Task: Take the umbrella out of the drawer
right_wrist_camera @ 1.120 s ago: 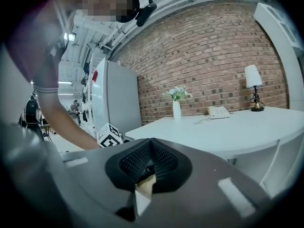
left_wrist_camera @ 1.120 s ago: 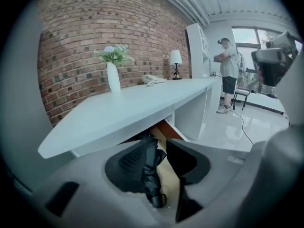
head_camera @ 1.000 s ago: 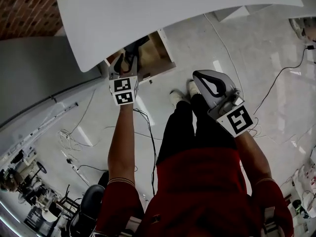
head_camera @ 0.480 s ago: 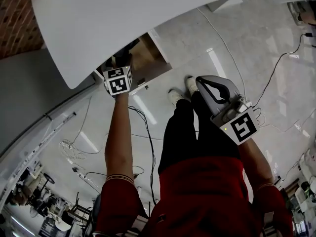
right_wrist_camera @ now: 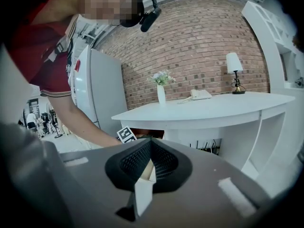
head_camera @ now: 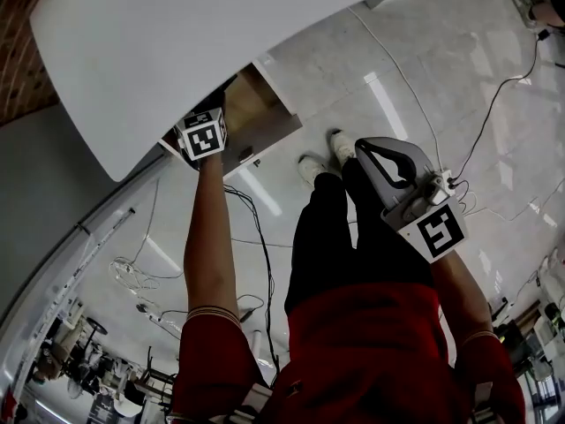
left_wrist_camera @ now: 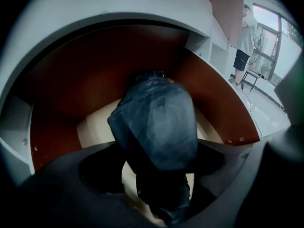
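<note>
Left gripper view is dim: the umbrella (left_wrist_camera: 154, 122) is a dark folded bundle whose near end sinks into shadow between the jaws of your left gripper (left_wrist_camera: 161, 151). It lies in the open drawer (left_wrist_camera: 90, 80), on the pale bottom. Those jaws have just been opening and stand spread wide, seemingly not pressing it. Head view hides all this under the white desk (head_camera: 177, 34); only the marker cube (head_camera: 202, 137) shows. Your right gripper (right_wrist_camera: 151, 148), pressed together on nothing, hangs well apart from the drawer.
</note>
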{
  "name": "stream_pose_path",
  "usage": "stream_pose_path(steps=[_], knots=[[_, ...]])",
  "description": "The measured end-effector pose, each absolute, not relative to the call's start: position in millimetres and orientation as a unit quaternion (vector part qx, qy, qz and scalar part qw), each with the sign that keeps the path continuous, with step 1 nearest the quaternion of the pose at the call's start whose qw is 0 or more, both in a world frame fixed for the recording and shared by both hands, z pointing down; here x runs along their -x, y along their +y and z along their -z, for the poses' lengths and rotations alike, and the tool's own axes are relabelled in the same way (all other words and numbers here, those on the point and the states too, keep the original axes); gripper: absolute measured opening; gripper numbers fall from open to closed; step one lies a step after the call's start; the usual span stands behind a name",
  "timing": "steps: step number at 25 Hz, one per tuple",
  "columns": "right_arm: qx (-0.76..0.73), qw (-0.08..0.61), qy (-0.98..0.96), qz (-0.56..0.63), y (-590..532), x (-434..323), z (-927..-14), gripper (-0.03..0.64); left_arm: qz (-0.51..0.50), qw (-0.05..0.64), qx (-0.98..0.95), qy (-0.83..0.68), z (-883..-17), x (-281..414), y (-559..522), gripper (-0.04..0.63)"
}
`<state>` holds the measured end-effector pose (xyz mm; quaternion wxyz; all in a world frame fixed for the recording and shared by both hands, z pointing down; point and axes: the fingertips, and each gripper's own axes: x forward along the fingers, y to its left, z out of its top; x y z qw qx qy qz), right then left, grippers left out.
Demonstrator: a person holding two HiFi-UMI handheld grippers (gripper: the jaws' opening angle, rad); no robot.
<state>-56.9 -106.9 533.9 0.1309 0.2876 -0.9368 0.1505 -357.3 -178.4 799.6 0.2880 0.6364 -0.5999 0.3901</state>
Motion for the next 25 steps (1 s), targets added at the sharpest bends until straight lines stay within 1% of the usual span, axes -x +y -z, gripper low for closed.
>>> stream_pose_path(steps=[4,7,9,12,17,21,25], knots=[[-0.292,0.136,-0.934,-0.153,-111,54,-537,0.012,-0.406,0.296,-0.623,-0.6,-812,360,-180,0.382],[-0.294,0.139,-0.933,-0.154,-113,51,-538,0.012,-0.411,0.288,-0.624,-0.599,-818,358,-183,0.348],[-0.294,0.141,-0.932,-0.156,-113,50,-538,0.012,-0.412,0.29,-0.621,-0.6,-820,356,-182,0.308],[-0.295,0.141,-0.932,-0.157,-113,46,-538,0.012,-0.411,0.302,-0.619,-0.598,-818,354,-180,0.283],[-0.295,0.137,-0.932,-0.158,-110,42,-535,0.012,-0.436,0.314,-0.627,-0.565,-815,352,-174,0.268],[-0.293,0.131,-0.934,-0.158,-108,39,-527,0.012,-0.478,0.306,-0.637,-0.522,-811,342,-163,0.264],[-0.294,0.123,-0.935,-0.153,-109,38,-518,0.012,-0.496,0.29,-0.664,-0.479,-805,325,-157,0.262]])
